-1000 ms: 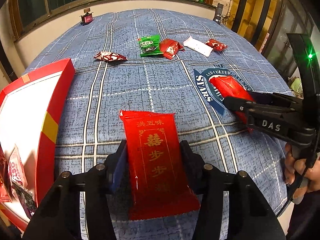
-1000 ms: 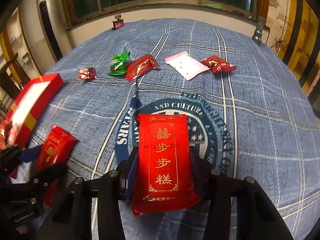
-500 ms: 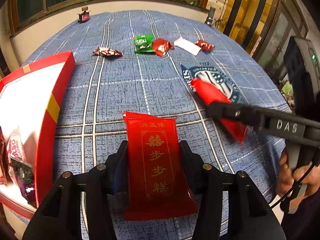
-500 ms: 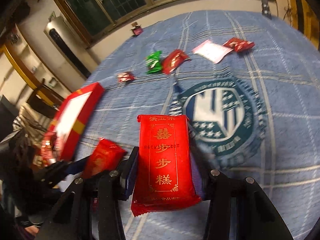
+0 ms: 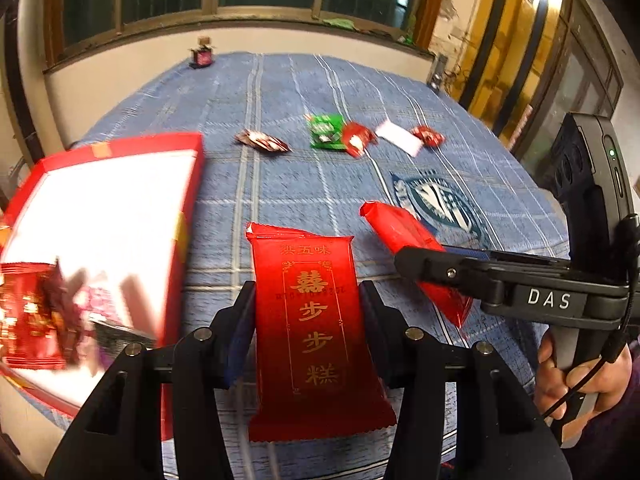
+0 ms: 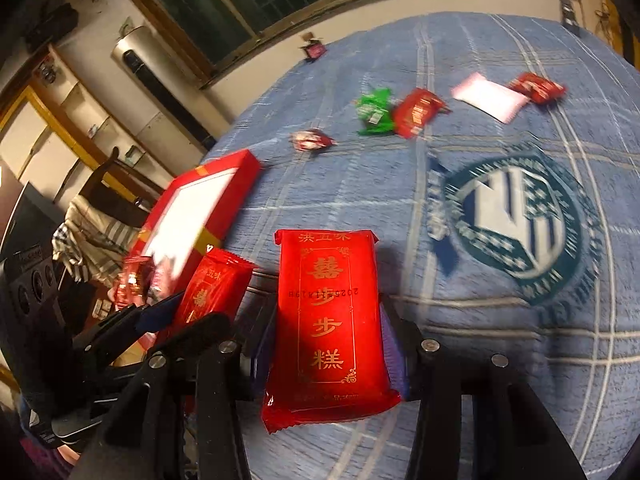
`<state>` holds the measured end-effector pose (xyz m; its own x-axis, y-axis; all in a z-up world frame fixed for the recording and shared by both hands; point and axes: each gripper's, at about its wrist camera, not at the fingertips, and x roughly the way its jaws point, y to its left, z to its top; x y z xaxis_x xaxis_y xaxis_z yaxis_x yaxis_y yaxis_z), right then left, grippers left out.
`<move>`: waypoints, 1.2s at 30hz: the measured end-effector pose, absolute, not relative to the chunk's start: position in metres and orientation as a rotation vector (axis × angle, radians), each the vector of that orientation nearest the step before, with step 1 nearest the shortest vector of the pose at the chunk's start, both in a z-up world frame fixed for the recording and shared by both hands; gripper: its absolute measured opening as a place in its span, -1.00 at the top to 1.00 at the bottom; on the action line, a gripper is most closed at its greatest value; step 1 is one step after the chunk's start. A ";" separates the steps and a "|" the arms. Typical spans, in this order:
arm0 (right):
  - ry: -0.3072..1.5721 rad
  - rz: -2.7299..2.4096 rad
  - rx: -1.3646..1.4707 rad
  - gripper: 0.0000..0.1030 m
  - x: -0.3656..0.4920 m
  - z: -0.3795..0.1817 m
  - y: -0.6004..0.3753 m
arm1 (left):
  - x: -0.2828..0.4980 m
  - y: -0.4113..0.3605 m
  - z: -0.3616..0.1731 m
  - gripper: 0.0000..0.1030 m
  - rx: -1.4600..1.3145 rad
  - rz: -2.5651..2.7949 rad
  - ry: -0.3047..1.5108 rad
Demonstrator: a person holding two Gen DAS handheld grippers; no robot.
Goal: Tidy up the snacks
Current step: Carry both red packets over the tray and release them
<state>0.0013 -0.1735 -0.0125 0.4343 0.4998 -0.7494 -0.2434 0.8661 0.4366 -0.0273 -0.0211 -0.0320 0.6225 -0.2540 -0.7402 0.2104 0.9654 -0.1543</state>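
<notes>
**Both packs gripped, box next**

Left tool (image 5: 308, 316) clamped on red pack (image 5: 316, 332), pack upright between the fingers, top end sticking out forward. Right tool (image 6: 326, 340) clamped on second red pack (image 6: 328, 320), same pose. Both packs look lifted off the blue cloth (image 5: 280, 184), though hard to be sure.

Red box (image 5: 120, 216) left of the left tool, near; a few wrappers already in its near corner. Likely step: carry both packs to the box.

Doing it well:
- Left pack first; right tool sits just beside it, collision risk.
- Clear the box wall before lowering.
- Lay flat on bare white floor of the box, away from wrappers.
- Release only once resting.

Five small snacks (image 5: 326, 136) beyond the box, well apart from both tools, unsorted.
</notes>
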 end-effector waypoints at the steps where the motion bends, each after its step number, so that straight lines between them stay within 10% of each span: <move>1: 1.018 0.486 0.276 0.07 0.003 -0.009 -0.166 | -0.028 -0.017 -0.029 0.05 -0.058 -0.257 0.847; 36: 0.991 0.729 0.120 0.02 0.045 -0.017 0.066 | -0.030 0.148 -0.034 0.03 -0.183 0.175 0.759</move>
